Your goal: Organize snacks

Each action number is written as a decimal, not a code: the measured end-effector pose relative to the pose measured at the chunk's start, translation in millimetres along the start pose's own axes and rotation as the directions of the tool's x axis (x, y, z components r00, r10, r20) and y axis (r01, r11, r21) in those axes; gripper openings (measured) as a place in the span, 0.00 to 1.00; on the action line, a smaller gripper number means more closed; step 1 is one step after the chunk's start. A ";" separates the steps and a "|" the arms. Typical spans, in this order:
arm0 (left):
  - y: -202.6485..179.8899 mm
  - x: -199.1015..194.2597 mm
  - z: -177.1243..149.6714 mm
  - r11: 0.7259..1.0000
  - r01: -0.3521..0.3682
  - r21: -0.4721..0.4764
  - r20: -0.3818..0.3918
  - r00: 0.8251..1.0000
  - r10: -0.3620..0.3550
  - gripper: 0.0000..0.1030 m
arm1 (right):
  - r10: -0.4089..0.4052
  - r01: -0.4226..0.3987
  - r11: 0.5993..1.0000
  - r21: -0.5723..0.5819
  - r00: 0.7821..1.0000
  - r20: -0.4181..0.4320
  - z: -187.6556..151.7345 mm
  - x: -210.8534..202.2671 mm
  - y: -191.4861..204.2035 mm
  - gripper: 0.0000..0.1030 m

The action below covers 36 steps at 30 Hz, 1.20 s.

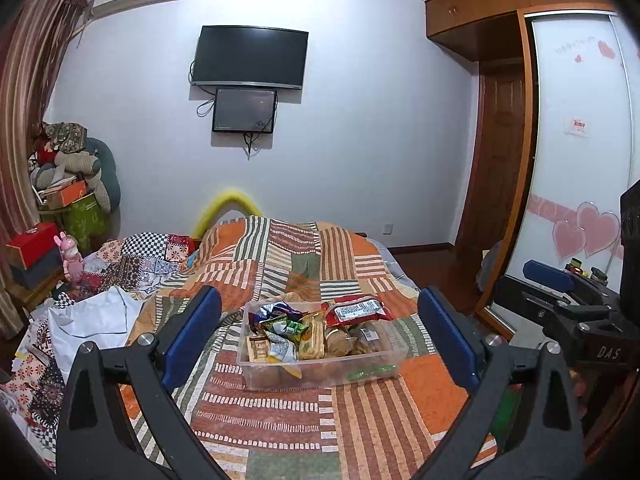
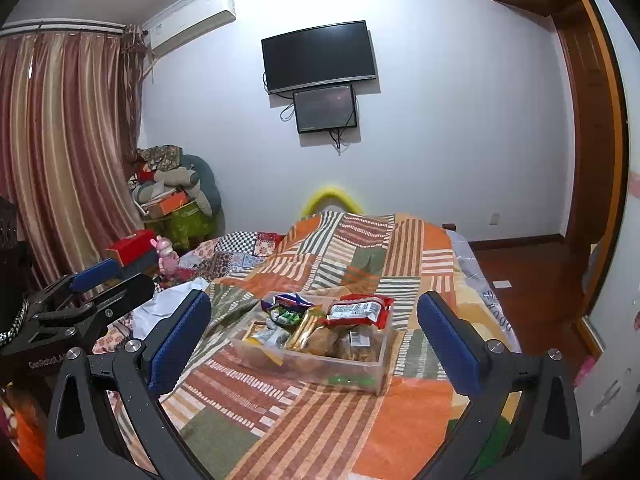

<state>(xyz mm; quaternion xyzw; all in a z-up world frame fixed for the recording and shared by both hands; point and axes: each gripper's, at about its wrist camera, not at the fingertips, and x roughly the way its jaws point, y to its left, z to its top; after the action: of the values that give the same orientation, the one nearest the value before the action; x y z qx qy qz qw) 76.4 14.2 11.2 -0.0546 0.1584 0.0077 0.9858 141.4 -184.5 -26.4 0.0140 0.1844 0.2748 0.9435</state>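
Observation:
A clear plastic bin (image 1: 320, 378) (image 2: 344, 376) sits on the patchwork bedspread, filled with several wrapped snacks. A red packet (image 1: 356, 311) (image 2: 358, 311) lies on top at the right, with biscuit packs (image 1: 310, 334) and small green and purple wrappers (image 2: 286, 316) beside it. My left gripper (image 1: 320, 340) stands open in front of the bin, nothing between its blue pads. My right gripper (image 2: 314, 344) is open too, with empty jaws, level with the left one. Each gripper shows at the edge of the other's view.
The bedspread (image 1: 280, 424) covers the bed, with rumpled patterned cloth and a white sheet (image 1: 92, 320) at the left. A pink toy (image 2: 166, 258) and red box (image 2: 132, 246) stand by the curtain. Wooden floor and a wardrobe (image 1: 580, 160) lie to the right.

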 end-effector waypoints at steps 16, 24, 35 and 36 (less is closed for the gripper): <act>2.2 -0.1 -0.2 1.000 0.006 -0.003 -0.007 1.000 -0.006 0.98 | -0.012 0.012 1.000 -0.007 1.000 0.005 0.6 -2.7 2.6 1.00; 1.6 -0.3 0.6 1.000 0.006 -0.002 -0.004 1.000 -0.006 1.00 | -0.025 0.025 1.000 -0.011 1.000 0.011 -0.2 -4.4 4.3 1.00; 0.7 -0.2 1.2 1.000 0.014 0.000 -0.006 1.000 -0.014 1.00 | -0.045 0.045 0.999 -0.014 0.999 0.025 1.4 -5.7 4.9 1.00; 1.2 -0.2 1.4 1.000 0.014 -0.002 -0.006 1.000 -0.014 1.00 | -0.045 0.046 0.999 -0.014 0.999 0.026 0.9 -5.8 5.0 1.00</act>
<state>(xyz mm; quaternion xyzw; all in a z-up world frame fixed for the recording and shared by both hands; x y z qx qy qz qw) 76.6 15.6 12.5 -0.0567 0.1608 0.0010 0.9854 134.6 -183.3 -22.9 0.0064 0.1706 0.2545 0.9519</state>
